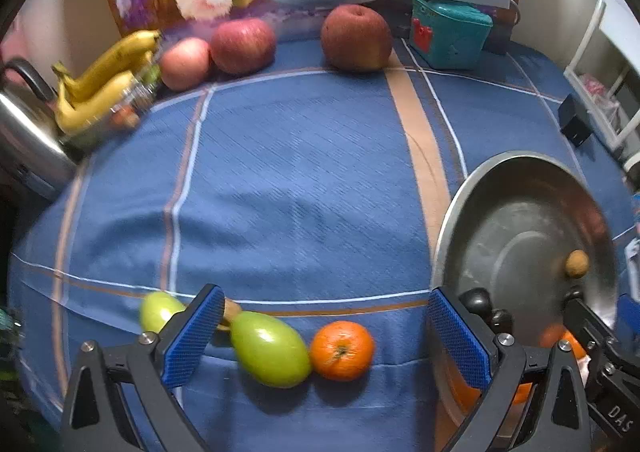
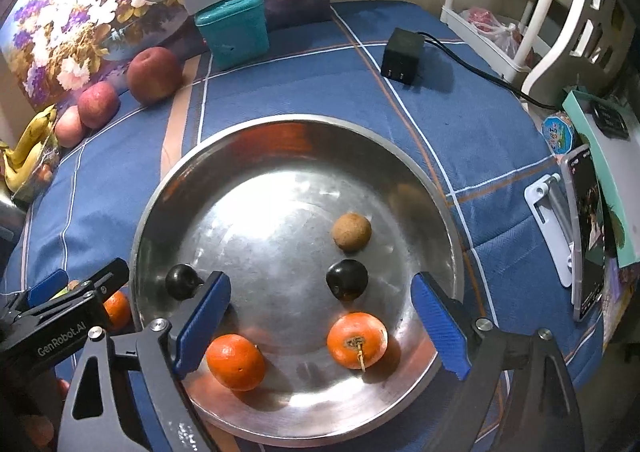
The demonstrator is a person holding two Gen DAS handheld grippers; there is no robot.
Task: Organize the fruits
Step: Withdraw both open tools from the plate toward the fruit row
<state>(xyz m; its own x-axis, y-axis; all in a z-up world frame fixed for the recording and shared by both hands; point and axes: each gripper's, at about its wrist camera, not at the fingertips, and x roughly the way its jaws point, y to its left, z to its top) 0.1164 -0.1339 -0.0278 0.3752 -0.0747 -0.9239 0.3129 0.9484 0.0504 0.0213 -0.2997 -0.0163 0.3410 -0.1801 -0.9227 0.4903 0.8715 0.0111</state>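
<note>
My left gripper (image 1: 326,336) is open and empty above the blue cloth, with an orange (image 1: 342,350) and a green fruit (image 1: 270,348) between its fingers; a second green fruit (image 1: 158,310) lies behind the left finger. My right gripper (image 2: 320,320) is open and empty over the steel bowl (image 2: 160,212). The bowl holds two oranges (image 2: 236,361) (image 2: 356,339), two dark plums (image 2: 346,279) (image 2: 182,281) and a small brown fruit (image 2: 351,231). The bowl (image 1: 452,220) also shows in the left wrist view. The left gripper's body (image 2: 60,328) shows beside the bowl.
Three apples (image 1: 243,45) (image 1: 356,37) (image 1: 185,62) and bananas (image 1: 100,80) line the far edge before a floral picture. A teal box (image 1: 450,30), a kettle (image 1: 24,132), a black adapter (image 2: 401,50), a phone on a stand (image 2: 586,232) and a white shelf (image 2: 532,12) are around.
</note>
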